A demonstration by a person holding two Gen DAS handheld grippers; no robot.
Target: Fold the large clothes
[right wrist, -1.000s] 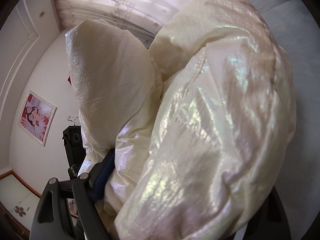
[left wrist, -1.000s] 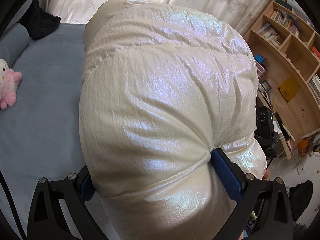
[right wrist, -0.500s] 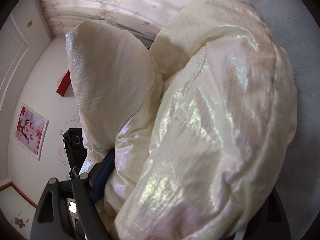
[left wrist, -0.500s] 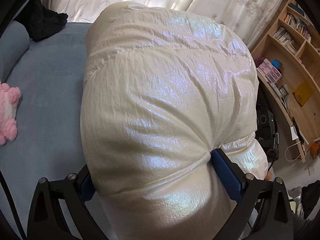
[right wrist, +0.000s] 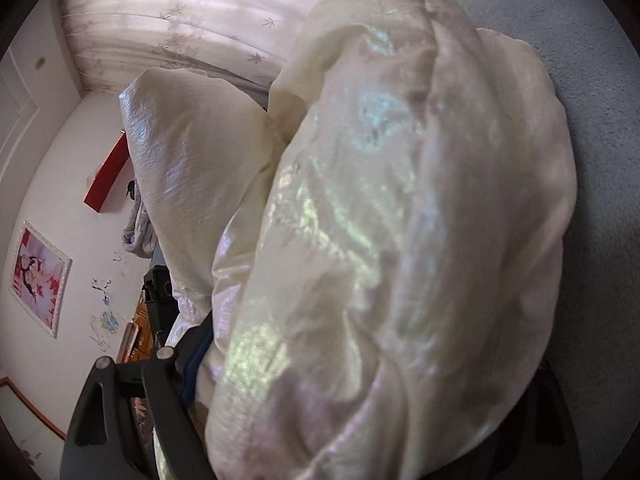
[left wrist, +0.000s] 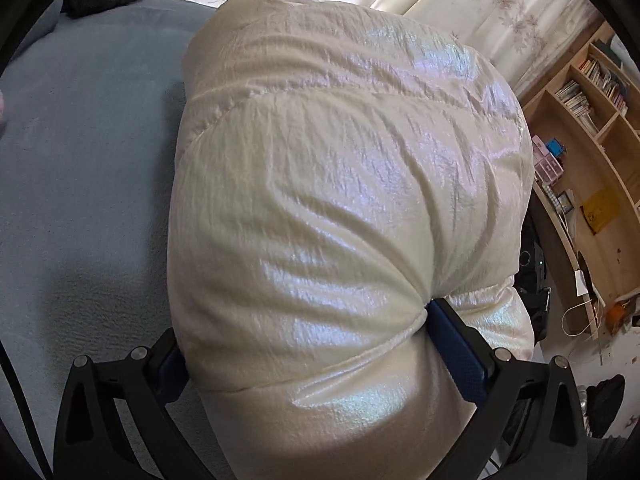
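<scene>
cream puffer jacket (left wrist: 344, 208) clamped in left gripper (left wrist: 316, 344), apparently also in right gripper (right wrist: 320, 360), jaws wide

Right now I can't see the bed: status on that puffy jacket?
Both grippers clamped on cream jacket. Jacket bunched above grey bed. Nothing blocking.

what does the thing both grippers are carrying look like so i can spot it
Over the grey-blue bed, in front of the flowered curtains, find the puffy jacket. It is a bulky quilted bundle, cream with a pearly rainbow sheen; nothing else nearby shines like that.
</scene>
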